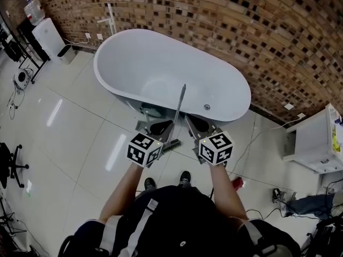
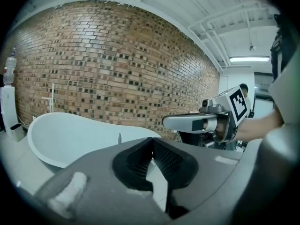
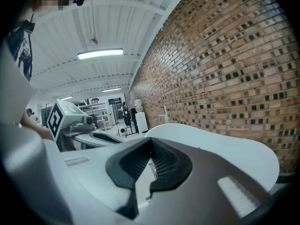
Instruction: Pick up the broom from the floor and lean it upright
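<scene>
Look at the broom (image 1: 179, 110): not flat on the floor (image 1: 80, 127), but standing up, right in front of the bathtub (image 1: 110, 44) and between the two tools. Seems to lean on the tub's edge so as not to fall (hard to tell if really touching). Just a thin, straight grey stick with a dark bit at the bottom, down near the shoes.

Now look at the left gripper (image 2: 152, 140): squeezed tight, with nothing inside, only pale floor showing through the small diamond hole. Same for the right gripper (image 3: 151, 142): closed and holding nothing. Can see a thin grey line through its hole, maybe the stick farther off. Looks like letting go on purpose, since the broom seems to stand by itself.

Black pads with tiny ridges, made for not slipping. Smooth, white, egg-shaped tub. Shiny, slippery-looking tiles, so maybe easy for the broom's bottom to slide. Rough bumpy brick wall (image 1: 241, 25) behind.
</scene>
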{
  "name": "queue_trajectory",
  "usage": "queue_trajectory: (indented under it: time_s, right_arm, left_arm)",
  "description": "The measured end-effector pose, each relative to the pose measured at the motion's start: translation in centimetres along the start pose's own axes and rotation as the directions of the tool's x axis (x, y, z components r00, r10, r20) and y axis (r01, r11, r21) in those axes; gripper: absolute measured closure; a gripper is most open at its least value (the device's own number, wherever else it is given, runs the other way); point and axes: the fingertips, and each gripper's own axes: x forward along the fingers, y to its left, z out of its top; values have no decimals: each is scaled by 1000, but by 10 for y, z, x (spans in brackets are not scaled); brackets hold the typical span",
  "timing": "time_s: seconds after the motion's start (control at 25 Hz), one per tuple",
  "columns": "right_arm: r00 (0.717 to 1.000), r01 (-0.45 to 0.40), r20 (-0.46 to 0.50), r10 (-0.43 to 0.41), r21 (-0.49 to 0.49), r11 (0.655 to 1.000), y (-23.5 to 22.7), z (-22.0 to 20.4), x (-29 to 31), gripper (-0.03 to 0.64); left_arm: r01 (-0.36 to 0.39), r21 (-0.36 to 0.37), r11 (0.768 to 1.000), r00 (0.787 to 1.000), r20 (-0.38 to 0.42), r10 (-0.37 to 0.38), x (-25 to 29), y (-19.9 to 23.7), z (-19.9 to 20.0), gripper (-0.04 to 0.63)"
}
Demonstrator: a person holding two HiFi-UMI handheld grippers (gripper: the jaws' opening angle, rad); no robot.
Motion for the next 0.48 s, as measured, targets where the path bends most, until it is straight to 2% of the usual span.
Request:
queue_trajectory:
  time_s: [0.48]
  right_arm:
    - [999,-7,31,8,-39,999,30,10,3,615]
  left_arm:
    - [5,-8,1000,999,51,-4,-32,-3,9,594]
